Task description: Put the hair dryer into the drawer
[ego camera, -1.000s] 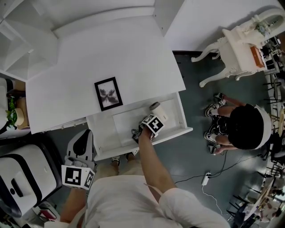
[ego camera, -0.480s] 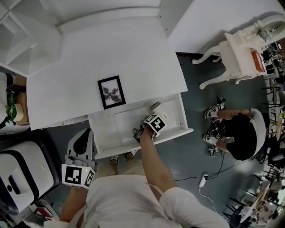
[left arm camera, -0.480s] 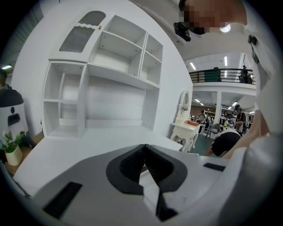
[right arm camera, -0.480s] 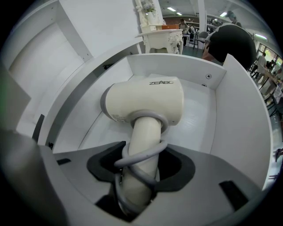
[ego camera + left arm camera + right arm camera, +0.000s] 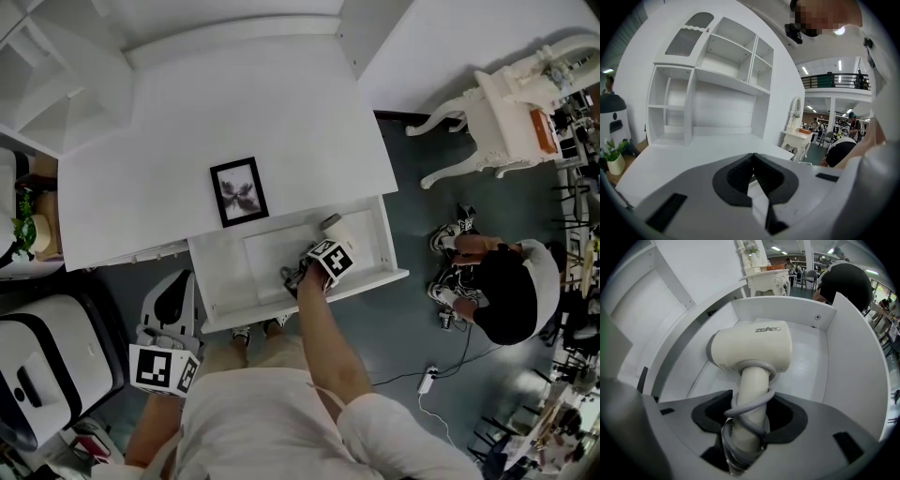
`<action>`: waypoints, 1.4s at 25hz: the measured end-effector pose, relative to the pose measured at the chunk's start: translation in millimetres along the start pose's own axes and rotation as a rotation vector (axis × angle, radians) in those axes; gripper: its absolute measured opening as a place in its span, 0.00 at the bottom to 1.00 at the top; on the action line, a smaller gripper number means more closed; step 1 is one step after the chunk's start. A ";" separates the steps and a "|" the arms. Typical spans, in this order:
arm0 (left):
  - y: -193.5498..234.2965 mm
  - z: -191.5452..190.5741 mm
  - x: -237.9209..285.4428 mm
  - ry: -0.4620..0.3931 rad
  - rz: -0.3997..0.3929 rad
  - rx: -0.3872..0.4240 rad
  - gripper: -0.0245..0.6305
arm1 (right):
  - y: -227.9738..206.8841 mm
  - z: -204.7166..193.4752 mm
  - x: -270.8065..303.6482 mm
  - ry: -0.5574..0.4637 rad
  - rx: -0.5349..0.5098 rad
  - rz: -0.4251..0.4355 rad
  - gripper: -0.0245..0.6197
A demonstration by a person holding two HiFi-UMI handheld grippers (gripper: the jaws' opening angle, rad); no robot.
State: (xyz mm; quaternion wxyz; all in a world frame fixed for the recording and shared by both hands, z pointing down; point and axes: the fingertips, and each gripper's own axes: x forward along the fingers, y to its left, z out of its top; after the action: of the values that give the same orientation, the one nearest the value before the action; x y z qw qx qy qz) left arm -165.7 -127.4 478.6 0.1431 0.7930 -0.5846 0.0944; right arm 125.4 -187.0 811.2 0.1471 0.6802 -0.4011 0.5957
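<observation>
The cream hair dryer [image 5: 752,350] lies inside the open white drawer [image 5: 853,357], nozzle toward the back, its grey cord wound round the handle. My right gripper [image 5: 750,420] points steeply down over it. Its jaws are opening, with the handle between them and the pads loose beside it. From the head view the dryer's head [image 5: 330,228] shows just beyond the right gripper [image 5: 295,278], in the drawer [image 5: 225,281]. My left gripper [image 5: 173,281] hangs at the lower left, outside the drawer, shut on nothing [image 5: 752,161].
A framed picture [image 5: 239,190] lies on the white desk top [image 5: 281,112] behind the drawer. A person [image 5: 506,291] crouches on the floor to the right, near an ornate white table [image 5: 506,103]. A white appliance [image 5: 47,366] stands at the left.
The right gripper stays in the drawer over the dryer. The left gripper has not visibly moved. The crouching person at the right has shifted slightly.
</observation>
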 end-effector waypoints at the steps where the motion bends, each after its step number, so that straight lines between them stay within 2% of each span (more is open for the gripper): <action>1: 0.4 -0.3 -0.6 -0.001 0.000 0.000 0.06 | 0.0 -0.1 0.0 0.000 0.003 0.002 0.40; 6: 1.4 -2.1 -3.8 0.001 0.000 -0.004 0.06 | 2.2 0.9 -1.5 -0.003 0.007 0.028 0.41; 10: 0.1 -3.3 -5.8 -0.004 -0.005 -0.008 0.06 | 11.3 -0.3 -2.8 0.020 0.030 0.105 0.53; 13: -2.7 -1.4 -7.3 -0.013 -0.016 -0.009 0.06 | 14.6 -0.5 -8.2 0.039 0.069 0.159 0.57; 19: -11.3 6.0 -10.0 -0.041 -0.044 -0.006 0.06 | 20.1 3.4 -25.4 0.051 0.117 0.240 0.59; 23: -17.4 5.1 -15.9 -0.054 -0.061 -0.007 0.06 | 21.0 3.1 -39.6 0.048 0.117 0.276 0.59; 30: -27.5 10.0 -30.8 -0.087 -0.098 -0.001 0.06 | 27.3 12.8 -81.1 -0.018 0.110 0.359 0.58; 35: -35.5 14.8 -37.7 -0.109 -0.132 0.010 0.06 | 33.8 21.1 -115.7 -0.066 0.084 0.455 0.44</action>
State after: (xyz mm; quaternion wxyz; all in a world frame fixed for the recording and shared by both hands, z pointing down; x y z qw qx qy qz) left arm -143.4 -88.7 448.6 0.1130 0.8344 -0.5377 0.0445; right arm 119.2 -180.0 689.2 -0.0326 0.5970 -0.5236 0.6069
